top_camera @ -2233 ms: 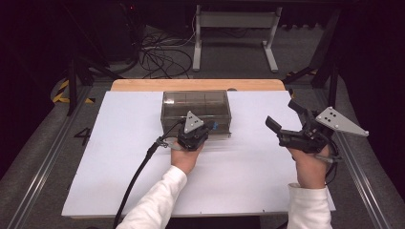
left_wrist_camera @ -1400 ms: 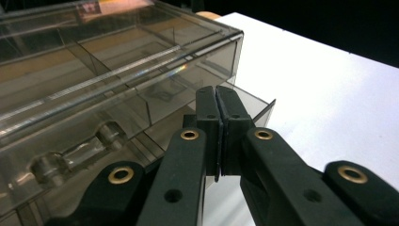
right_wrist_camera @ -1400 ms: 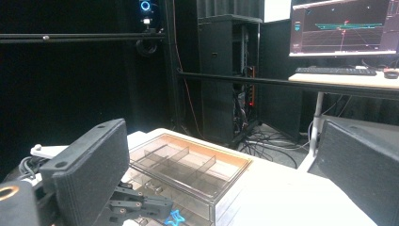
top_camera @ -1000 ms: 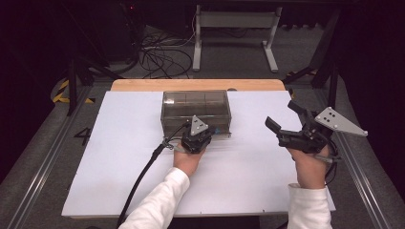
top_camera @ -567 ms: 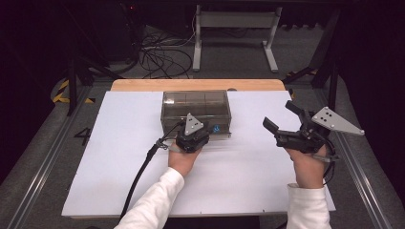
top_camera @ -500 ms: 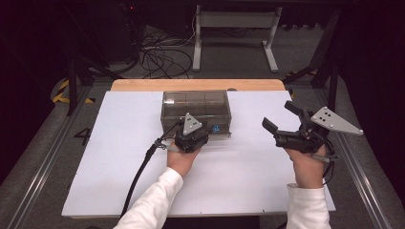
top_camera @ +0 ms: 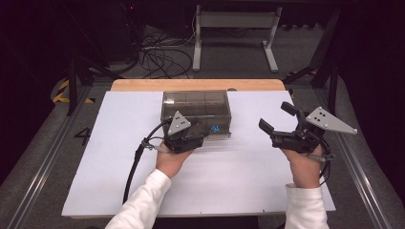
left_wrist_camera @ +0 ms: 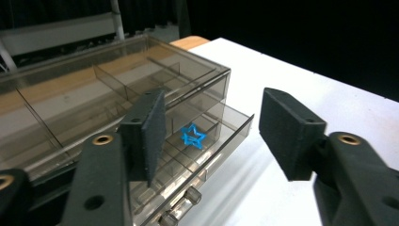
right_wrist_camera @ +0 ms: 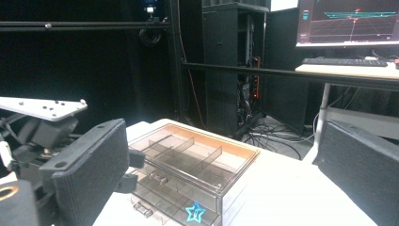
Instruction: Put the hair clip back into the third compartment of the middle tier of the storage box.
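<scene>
A little blue star (left_wrist_camera: 193, 136) lies in the open lower drawer (left_wrist_camera: 207, 150) of a see-through plastic box (top_camera: 196, 108) in the middle of the white table (top_camera: 95, 157), near the far edge. The star looks thin and hollow, just an outline. The left gripper (left_wrist_camera: 211, 136) sits just in front of the drawer; its jaws have just been opening and now stand partly apart with nothing between them, the star lying in the drawer beyond them. So I think the star was just let go, and the drawer is ready to be pushed shut by its small clear knobs (left_wrist_camera: 193, 195). The box is smoky and shiny, split into little rooms by thin walls. The pads (left_wrist_camera: 148, 132) look black, flat and a bit rough. The right gripper (top_camera: 278, 125) waits well off to the side, jaws wide, holding nothing
</scene>
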